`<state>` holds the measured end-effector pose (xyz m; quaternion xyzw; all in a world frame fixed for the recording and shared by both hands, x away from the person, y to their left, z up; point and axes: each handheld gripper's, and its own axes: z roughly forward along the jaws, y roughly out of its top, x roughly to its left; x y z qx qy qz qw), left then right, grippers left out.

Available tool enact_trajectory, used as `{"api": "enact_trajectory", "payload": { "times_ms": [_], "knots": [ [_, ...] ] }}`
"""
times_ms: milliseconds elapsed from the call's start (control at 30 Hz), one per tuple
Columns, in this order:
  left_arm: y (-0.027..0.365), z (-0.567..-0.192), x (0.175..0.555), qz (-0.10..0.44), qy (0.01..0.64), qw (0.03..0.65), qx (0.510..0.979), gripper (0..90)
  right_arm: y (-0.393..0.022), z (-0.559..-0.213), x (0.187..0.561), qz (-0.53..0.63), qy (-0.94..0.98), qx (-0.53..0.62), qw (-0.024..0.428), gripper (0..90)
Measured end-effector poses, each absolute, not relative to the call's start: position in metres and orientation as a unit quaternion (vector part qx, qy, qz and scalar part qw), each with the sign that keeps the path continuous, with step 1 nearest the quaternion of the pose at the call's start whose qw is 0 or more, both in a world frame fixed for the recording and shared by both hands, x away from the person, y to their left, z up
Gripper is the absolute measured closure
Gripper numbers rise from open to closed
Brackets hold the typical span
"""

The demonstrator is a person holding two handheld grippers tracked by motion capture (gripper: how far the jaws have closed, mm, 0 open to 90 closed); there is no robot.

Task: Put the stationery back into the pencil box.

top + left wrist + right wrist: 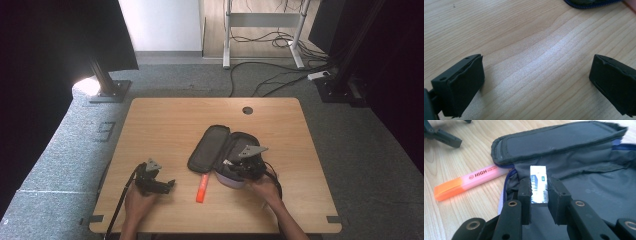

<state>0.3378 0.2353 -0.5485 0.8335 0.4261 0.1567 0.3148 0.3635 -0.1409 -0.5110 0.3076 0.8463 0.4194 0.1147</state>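
A dark pencil case (220,147) lies open in the middle of the wooden table (165,120), its lid folded back to the left. My right gripper (236,167) hovers over the case's near end, shut on a white eraser (538,173) with a blue printed sleeve. The eraser stands upright between the pads, above the grey lining of the case (589,185). A pink and orange highlighter (202,188) (469,182) lies on the table just left of the case. My left gripper (169,185) (536,72) rests low over bare wood, open, with nothing between its fingers.
A round cable hole (247,110) sits near the table's far edge. The zipped rim of the case (589,3) shows at the top of the left gripper view. Beyond the table are grey carpet, stand bases and cables (270,75).
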Motion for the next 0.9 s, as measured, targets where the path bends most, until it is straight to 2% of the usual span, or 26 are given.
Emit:
{"api": "enact_trajectory", "payload": {
  "times_ms": [733,900],
  "knots": [
    [0.235,-0.549,0.338,0.157,0.426,0.315,0.833,0.0,-0.132,-0.525,0.366,0.387,0.865,0.304,0.095,71.0],
    [0.235,-0.549,0.338,0.157,0.426,0.315,0.833,0.0,-0.133,-0.524,0.366,0.388,0.865,0.304,0.095,67.3]
  ]
}}
